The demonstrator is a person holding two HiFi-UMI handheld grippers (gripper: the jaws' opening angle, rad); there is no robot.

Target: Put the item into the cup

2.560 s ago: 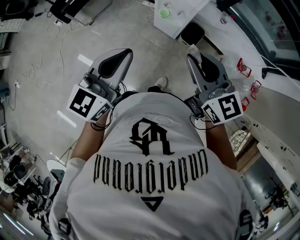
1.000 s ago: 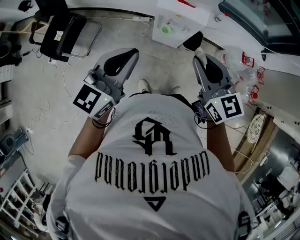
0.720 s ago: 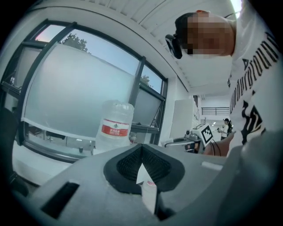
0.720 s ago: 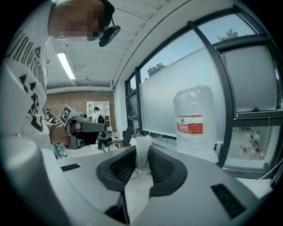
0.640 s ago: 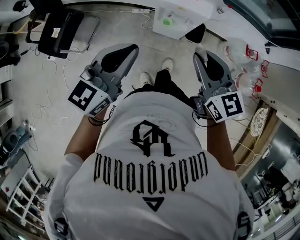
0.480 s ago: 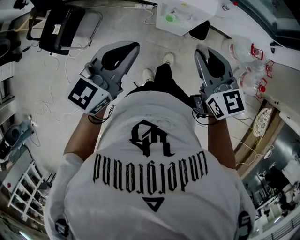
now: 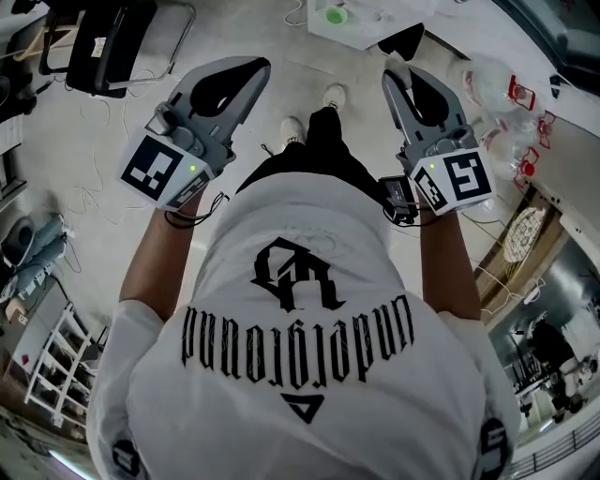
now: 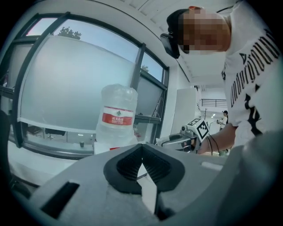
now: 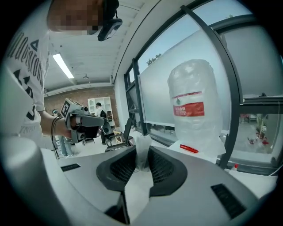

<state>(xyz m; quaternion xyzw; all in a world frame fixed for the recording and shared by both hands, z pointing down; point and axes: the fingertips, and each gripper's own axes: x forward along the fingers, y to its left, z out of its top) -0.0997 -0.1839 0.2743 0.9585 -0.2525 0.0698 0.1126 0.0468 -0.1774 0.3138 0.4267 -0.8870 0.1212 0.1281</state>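
**Right gripper pinching a white wad, cup well ahead on the counter**

The person is standing on the pale floor [image 7: 66,141], holding both grippers out in front of a white T-shirt [image 7: 300,375]. White shoes [image 7: 292,127] are showing between the two grippers.

The right gripper [image 9: 142,149] is pinching a white wad [image 9: 142,161] between its ribbed pads. The wad is poking up past the fingertips and trailing down behind them. It is thin and crumpled, and I cannot tell whether it is tissue or film. In the head view it is showing as a small white tuft at that gripper's tip.

The left gripper [image 8: 142,148] is carrying nothing. Its jaws are pressed together with the tips touching, and only a narrow slit is showing lower down between the pads.

A green cup [image 7: 330,14] is sitting on the white counter [image 7: 354,30] at the top edge of the head view. It is ahead of the person and well apart from both grippers, so the wad is nowhere near it.

In the right gripper view, a large clear water jug [image 9: 193,103] with a red label is standing beyond the jaws, in front of a big window. A red pen [image 9: 189,148] is lying just beside its base. A black chair [image 7: 103,37] is standing on the floor at the upper left of the head view.
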